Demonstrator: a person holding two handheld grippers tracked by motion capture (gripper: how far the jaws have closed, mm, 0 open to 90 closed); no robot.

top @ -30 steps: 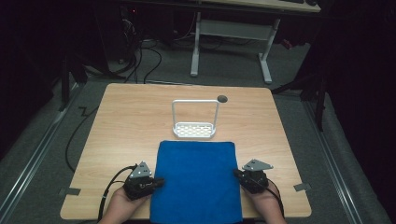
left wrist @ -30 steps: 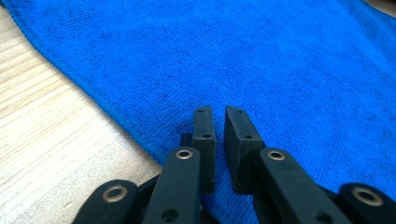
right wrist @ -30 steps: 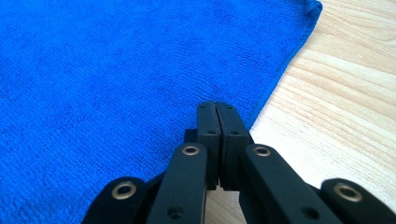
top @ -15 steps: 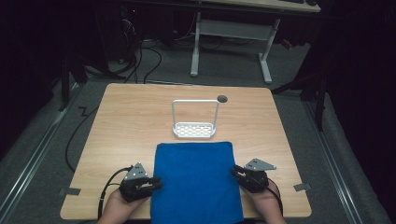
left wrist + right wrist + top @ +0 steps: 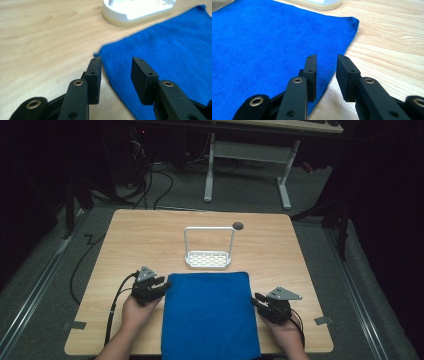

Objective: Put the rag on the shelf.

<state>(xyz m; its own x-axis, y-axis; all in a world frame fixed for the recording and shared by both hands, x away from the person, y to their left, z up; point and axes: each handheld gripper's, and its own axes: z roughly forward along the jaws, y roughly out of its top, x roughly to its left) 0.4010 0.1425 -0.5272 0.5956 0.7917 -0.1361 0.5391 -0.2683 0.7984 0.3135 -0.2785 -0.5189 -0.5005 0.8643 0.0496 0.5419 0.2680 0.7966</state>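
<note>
A blue cloth [image 5: 207, 312] lies flat on the wooden table [image 5: 150, 240], its near end at the table's front edge. My left gripper [image 5: 159, 287] sits at the cloth's left edge near the far corner. In the left gripper view its jaws [image 5: 116, 62] have just been opening and stand apart over the cloth's edge [image 5: 155, 45], pressing on nothing. My right gripper [image 5: 256, 301] rests at the cloth's right edge. Its jaws [image 5: 326, 58] have also just been opening, with the cloth's edge [image 5: 274, 37] below the gap and nothing gripped.
A white rack [image 5: 208, 259] with a tall wire handle and a perforated base stands just beyond the cloth's far edge. A dark round hole [image 5: 238, 225] marks the table behind it. Another table's white legs [image 5: 247, 155] stand on the floor farther back.
My left gripper has moved away from the person along the cloth's left edge, toward its far corner. The right gripper has stayed where it was. The cloth lies as before.
</note>
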